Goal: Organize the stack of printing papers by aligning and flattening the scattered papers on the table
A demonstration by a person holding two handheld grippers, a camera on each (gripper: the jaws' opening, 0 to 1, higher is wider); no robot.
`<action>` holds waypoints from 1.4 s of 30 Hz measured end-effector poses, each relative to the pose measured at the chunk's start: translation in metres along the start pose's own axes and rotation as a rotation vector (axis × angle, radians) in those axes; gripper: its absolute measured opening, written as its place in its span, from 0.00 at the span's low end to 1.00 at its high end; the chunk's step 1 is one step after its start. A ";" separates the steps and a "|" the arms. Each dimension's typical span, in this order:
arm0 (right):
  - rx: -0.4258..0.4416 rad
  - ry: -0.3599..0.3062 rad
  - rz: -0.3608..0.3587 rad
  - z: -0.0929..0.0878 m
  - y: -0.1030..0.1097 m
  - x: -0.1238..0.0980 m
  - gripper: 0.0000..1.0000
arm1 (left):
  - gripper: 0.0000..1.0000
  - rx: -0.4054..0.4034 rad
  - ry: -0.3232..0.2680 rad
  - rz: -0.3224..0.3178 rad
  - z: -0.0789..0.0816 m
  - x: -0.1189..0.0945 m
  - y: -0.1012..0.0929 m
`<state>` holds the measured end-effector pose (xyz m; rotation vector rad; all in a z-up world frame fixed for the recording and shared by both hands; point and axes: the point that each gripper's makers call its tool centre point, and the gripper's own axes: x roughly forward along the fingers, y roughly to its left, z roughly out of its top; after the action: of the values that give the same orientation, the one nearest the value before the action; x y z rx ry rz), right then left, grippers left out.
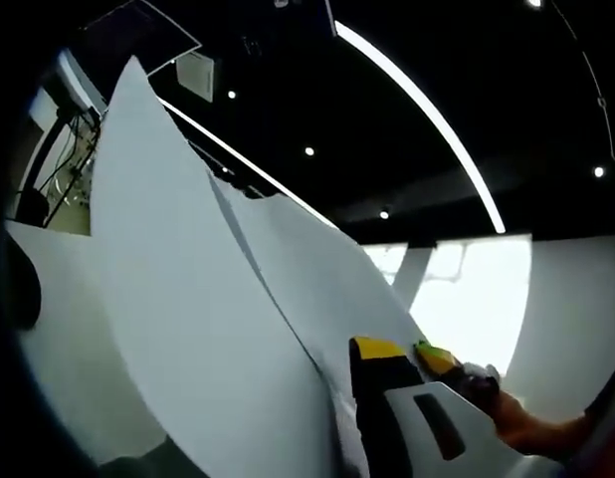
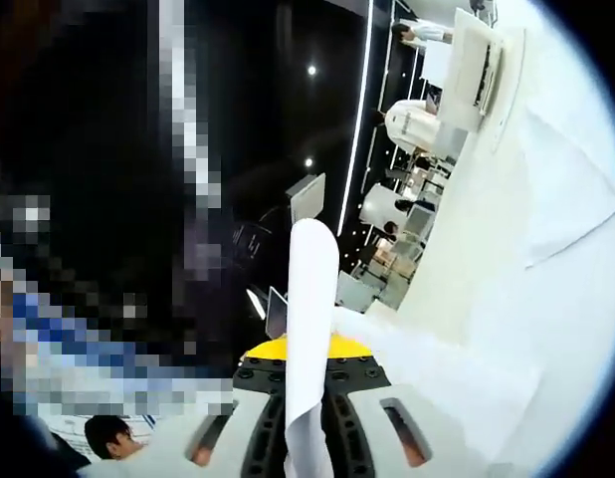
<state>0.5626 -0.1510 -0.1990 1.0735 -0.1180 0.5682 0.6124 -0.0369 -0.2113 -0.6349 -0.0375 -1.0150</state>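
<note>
Curled white printing-paper sheets (image 1: 188,299), raised off the white surface (image 2: 507,299): left claw (image 1: 387,398), grip state cannot be told; right claw (image 2: 309,398) clenched on sheet edge; best lowered level, edges squared, then pressed flat.

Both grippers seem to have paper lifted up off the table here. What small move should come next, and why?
Probably lower the sheets back toward the table to tap their edges level. In the left gripper view the papers stand fanned, edges staggered, beside the left gripper. In the right gripper view the right gripper pinches a sheet edge-on between its jaws, above the white table.
</note>
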 end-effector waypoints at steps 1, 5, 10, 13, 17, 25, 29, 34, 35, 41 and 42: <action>-0.001 0.000 -0.001 -0.001 0.002 0.000 0.03 | 0.19 0.000 -0.001 0.000 0.000 0.000 0.000; -0.002 0.001 -0.014 -0.009 0.008 0.002 0.02 | 0.20 -0.003 -0.005 0.000 0.001 0.000 0.001; 0.030 0.007 -0.028 -0.018 0.011 0.001 0.02 | 0.20 -0.007 -0.009 -0.001 0.002 0.000 0.001; 0.055 -0.005 -0.051 -0.023 0.009 -0.001 0.02 | 0.20 -0.009 -0.011 0.000 0.003 0.000 0.001; 0.054 -0.011 -0.075 -0.030 0.008 -0.003 0.03 | 0.20 -0.009 -0.013 0.002 0.003 0.000 0.002; 0.123 0.005 -0.079 -0.044 0.009 -0.005 0.03 | 0.20 -0.014 -0.017 0.006 0.004 0.000 0.003; 0.134 0.017 -0.075 -0.050 0.014 -0.005 0.03 | 0.20 -0.016 -0.020 0.008 0.005 0.000 0.003; 0.163 0.028 -0.076 -0.055 0.016 -0.006 0.03 | 0.20 -0.021 -0.026 0.007 0.005 -0.001 0.003; 0.164 0.029 -0.080 -0.057 0.015 -0.007 0.03 | 0.20 -0.022 -0.026 0.006 0.006 -0.001 0.003; 0.217 0.048 -0.106 -0.064 0.008 -0.012 0.02 | 0.22 -0.029 -0.033 0.007 0.006 -0.001 0.002; 0.211 0.055 -0.109 -0.065 0.008 -0.012 0.01 | 0.24 -0.036 -0.037 0.007 0.007 -0.001 0.002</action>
<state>0.5365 -0.0970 -0.2290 1.2595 0.0497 0.5191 0.6155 -0.0319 -0.2073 -0.6863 -0.0494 -0.9993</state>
